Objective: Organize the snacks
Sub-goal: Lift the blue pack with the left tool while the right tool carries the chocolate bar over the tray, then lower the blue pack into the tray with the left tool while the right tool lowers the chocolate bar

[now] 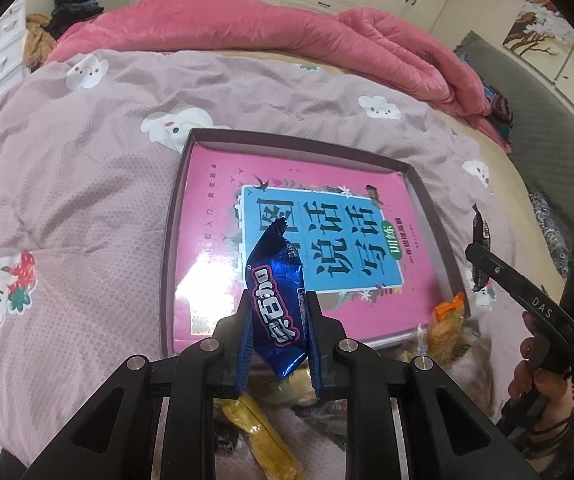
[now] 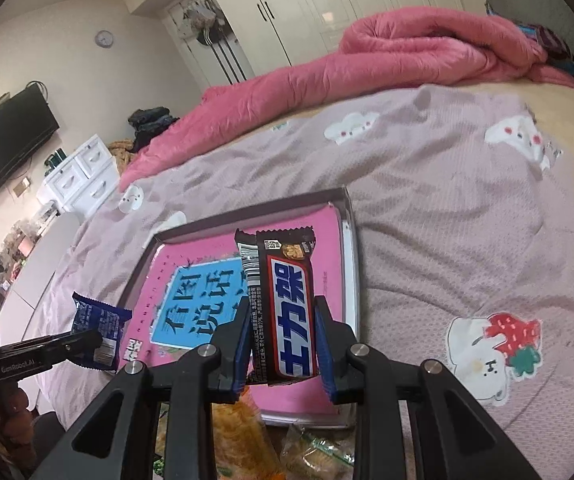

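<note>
Left gripper [image 1: 277, 334]: clamped on blue snack packet [image 1: 277, 300], held above tray's near edge.
Right gripper [image 2: 283, 344]: clamped on dark chocolate bar [image 2: 287, 308], upright over tray.
Tray [image 1: 423, 188]: on bedspread [image 1: 87, 200], pink book [image 1: 215, 200] inside.
Loose snacks [image 1: 447, 332]: beside tray's near corner.

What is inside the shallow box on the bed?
A pink book lies flat inside the box, nearly filling it. Anything beneath the book is hidden.
</note>
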`<state>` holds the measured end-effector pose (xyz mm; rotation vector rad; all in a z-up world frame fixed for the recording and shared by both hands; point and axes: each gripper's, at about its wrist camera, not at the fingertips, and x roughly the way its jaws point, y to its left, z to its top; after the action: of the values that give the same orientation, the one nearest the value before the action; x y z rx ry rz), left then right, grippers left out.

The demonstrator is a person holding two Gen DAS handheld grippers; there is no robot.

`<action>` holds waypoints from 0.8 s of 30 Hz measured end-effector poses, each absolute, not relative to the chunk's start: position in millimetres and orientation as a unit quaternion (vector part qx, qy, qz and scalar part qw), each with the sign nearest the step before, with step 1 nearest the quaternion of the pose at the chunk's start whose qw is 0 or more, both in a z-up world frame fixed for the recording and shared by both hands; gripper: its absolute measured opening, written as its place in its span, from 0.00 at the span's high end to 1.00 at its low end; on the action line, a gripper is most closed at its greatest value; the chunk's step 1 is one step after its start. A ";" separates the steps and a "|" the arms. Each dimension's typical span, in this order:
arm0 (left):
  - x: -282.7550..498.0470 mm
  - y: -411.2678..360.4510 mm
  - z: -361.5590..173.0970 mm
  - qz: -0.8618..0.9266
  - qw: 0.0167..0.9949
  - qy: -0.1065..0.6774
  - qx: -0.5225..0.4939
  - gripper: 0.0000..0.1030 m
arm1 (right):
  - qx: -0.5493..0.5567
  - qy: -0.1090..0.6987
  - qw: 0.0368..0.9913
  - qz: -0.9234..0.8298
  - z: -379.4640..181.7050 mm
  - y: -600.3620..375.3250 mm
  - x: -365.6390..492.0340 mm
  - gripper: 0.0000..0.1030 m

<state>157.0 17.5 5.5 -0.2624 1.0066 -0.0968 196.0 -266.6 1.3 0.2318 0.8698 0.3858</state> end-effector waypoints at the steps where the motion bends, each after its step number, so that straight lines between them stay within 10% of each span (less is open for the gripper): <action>1: 158.6 17.4 3.6 -0.045 0.866 0.482 -0.124 0.77 | 0.111 0.420 0.881 0.187 -1.1 -265.6 197.8 0.72; 24: 175.7 10.7 -28.0 -0.049 0.854 0.497 -0.145 0.77 | 0.091 0.478 0.854 0.181 -33.6 -250.9 198.2 0.72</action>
<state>175.7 10.7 -28.0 -0.3048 1.0443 -0.1025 198.2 -250.9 -33.6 0.1923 1.0056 0.3810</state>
